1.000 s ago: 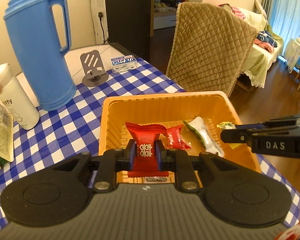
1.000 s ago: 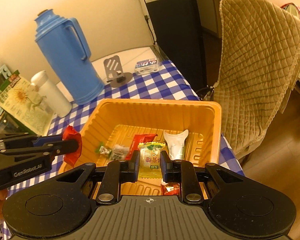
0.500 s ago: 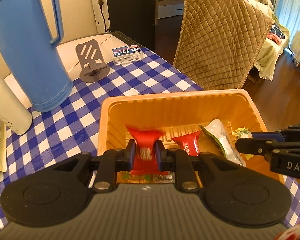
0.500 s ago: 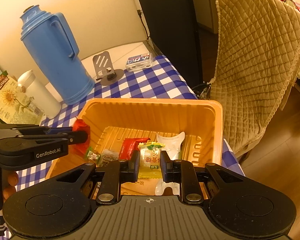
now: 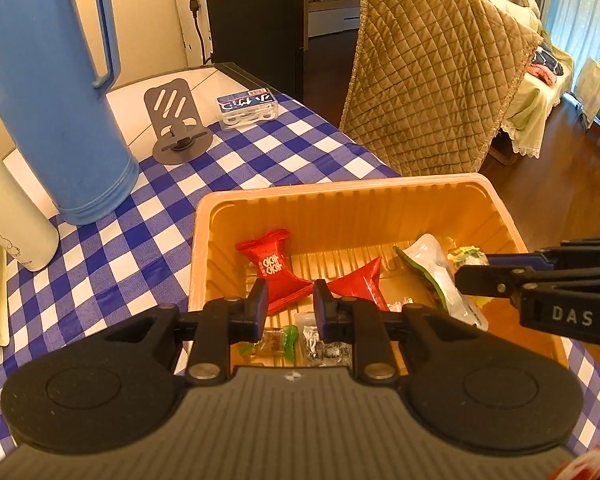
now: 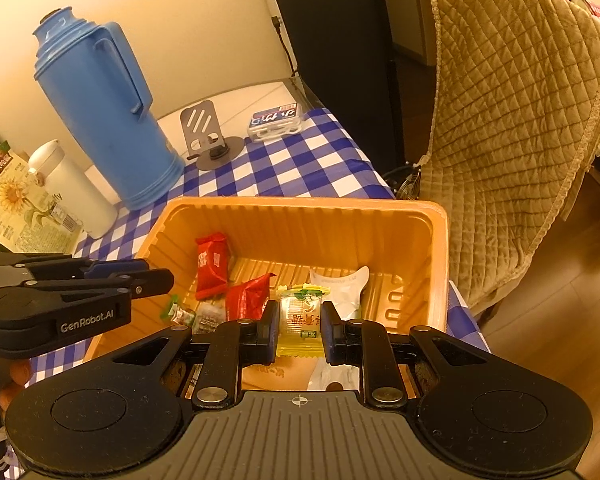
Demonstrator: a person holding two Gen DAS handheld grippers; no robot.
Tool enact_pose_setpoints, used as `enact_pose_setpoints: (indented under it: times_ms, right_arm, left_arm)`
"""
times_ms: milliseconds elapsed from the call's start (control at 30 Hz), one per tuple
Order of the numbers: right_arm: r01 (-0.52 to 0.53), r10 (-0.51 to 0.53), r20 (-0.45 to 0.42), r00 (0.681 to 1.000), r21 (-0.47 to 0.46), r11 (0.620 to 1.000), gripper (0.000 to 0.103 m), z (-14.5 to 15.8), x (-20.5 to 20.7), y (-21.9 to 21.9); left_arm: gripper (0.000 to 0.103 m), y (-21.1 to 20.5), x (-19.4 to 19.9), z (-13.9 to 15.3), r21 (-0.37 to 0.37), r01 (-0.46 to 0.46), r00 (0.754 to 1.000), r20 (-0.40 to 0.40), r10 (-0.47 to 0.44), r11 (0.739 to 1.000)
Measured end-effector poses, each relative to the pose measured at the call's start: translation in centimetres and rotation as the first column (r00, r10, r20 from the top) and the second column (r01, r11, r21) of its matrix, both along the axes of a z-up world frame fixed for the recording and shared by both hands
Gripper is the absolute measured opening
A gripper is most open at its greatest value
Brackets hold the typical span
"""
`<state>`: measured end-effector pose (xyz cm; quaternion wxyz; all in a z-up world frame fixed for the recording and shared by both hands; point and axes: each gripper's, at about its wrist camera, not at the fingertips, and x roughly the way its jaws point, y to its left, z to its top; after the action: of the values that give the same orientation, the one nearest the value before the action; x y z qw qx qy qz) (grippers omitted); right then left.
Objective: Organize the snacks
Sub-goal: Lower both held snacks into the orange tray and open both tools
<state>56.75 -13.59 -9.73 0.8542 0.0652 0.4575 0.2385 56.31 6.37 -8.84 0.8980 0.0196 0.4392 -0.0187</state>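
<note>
Two tools hang over the orange tray (image 6: 440,240): the left tool (image 5: 287,304), fingers apart, has the red packet (image 5: 274,270) lying loose just ahead, while the right tool (image 6: 300,330) is clamped on an upright yellow sachet (image 6: 300,320) above the tray floor.

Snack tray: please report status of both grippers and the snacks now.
Left gripper open, red packet released into orange tray. Right gripper shut on yellow packet, above tray. Nothing in the way.
</note>
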Motion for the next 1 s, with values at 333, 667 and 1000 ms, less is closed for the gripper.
enact_pose_setpoints:
  times_ms: [333,667,1000]
  right_arm:
    - [0.004,-0.005,0.038,0.999,0.02,1.0,0.022,0.2,0.6,0.8]
    - [0.017,-0.018,0.021,1.0,0.021,1.0,0.024,0.4,0.7,0.5]
    - [0.028,-0.027,-0.019,0.999,0.045,0.999,0.061,0.9,-1.2,-1.3]
  left_arm:
    - [0.023,-0.2,-0.9,0.1,-0.006,0.009,1.0,-0.004,-0.009,1.0]
    - [0.029,-0.4,-1.7,0.4,-0.01,0.01,1.0,-0.007,-0.01,1.0]
    - [0.04,-0.6,-3.2,1.2,-0.016,-0.001,1.0,-0.006,0.001,1.0]
